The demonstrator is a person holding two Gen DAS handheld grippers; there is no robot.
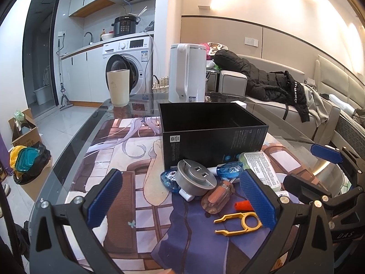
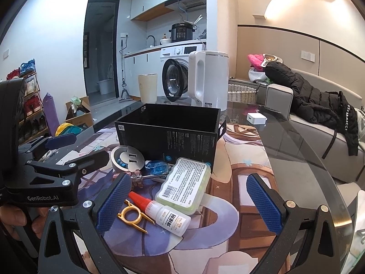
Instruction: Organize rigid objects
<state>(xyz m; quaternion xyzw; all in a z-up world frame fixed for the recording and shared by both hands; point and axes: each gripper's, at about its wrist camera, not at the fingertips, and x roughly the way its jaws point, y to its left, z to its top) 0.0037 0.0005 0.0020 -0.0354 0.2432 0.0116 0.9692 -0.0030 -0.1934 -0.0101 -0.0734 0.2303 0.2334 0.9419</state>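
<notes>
An open black box (image 1: 212, 134) (image 2: 173, 134) stands on the glass table. In front of it lies a heap: a round grey socket (image 1: 195, 178) (image 2: 127, 157), a stubby screwdriver (image 1: 216, 197) (image 2: 139, 179), blue tape dispensers (image 1: 229, 170) (image 2: 157, 166), a clear case with green contents (image 1: 262, 171) (image 2: 184, 185), a yellow plastic puller (image 1: 239, 225) (image 2: 133, 215) and a white glue bottle with a red tip (image 2: 164, 214). My left gripper (image 1: 182, 207) is open and empty just short of the heap. My right gripper (image 2: 188, 205) is open over the glue bottle and case.
A white kettle (image 1: 186, 73) (image 2: 209, 80) and a cream cup (image 1: 118, 86) (image 2: 147, 88) stand behind the box. A small white charger (image 2: 256, 117) lies at the right. The table's curved edge (image 2: 319, 159) runs right, with a sofa (image 2: 319, 123) beyond.
</notes>
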